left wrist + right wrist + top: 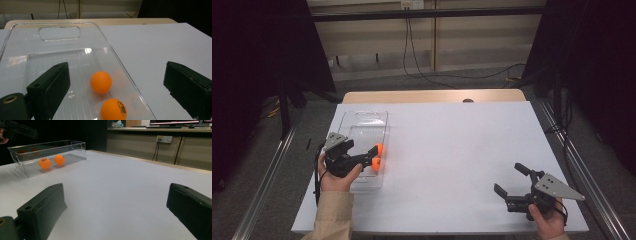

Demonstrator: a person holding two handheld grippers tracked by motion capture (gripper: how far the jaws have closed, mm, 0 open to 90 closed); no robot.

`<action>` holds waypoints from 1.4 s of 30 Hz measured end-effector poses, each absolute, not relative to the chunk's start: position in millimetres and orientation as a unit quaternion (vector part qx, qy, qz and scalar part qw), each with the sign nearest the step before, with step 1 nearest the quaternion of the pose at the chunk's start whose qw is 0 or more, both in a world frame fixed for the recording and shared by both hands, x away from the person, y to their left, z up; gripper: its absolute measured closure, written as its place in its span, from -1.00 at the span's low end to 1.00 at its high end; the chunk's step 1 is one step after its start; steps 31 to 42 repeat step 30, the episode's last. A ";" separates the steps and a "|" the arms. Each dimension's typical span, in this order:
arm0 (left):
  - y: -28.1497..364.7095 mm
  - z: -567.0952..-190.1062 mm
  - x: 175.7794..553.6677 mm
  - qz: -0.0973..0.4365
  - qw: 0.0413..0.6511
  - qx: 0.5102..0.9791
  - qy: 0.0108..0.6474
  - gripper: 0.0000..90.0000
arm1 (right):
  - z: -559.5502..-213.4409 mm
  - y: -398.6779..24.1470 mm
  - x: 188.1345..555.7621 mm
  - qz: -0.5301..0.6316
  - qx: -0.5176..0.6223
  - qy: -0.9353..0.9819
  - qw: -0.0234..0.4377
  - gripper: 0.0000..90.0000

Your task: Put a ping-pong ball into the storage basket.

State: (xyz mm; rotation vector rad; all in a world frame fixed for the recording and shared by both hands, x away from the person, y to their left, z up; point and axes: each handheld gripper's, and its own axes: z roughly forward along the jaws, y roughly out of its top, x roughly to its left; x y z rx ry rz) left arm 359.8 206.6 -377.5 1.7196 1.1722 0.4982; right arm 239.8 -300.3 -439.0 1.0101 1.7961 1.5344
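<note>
Two orange balls (101, 82) are seen in the clear bin (362, 117) near the tabletop's left edge, directly beneath the left tool (373, 156), held wide, empty; right tool (508, 178) wide, well apart.

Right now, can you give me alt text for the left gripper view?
Two orange ping-pong balls lie apart in a clear plastic bin on a white table, the nearer one bearing dark print. The left tool hangs above them, its black jaws wide open and holding nothing.
</note>
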 end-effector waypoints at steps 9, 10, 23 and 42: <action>208.7 -388.0 342.7 0.215 0.503 0.700 0.460 -0.89 | -439.0 -300.1 239.8 0.572 0.377 0.671 0.282 -0.97; 209.2 -389.1 340.8 0.216 0.504 0.701 0.457 -0.89 | -439.0 -299.9 239.7 0.572 0.377 0.672 0.282 -0.97; 214.3 -402.6 318.3 0.224 0.528 0.694 0.436 -0.90 | -439.9 -299.8 240.0 0.570 0.376 0.673 0.283 -0.97; 215.2 -410.1 312.9 0.217 0.539 0.689 0.433 -0.90 | -440.2 -300.2 240.0 0.569 0.377 0.674 0.284 -0.97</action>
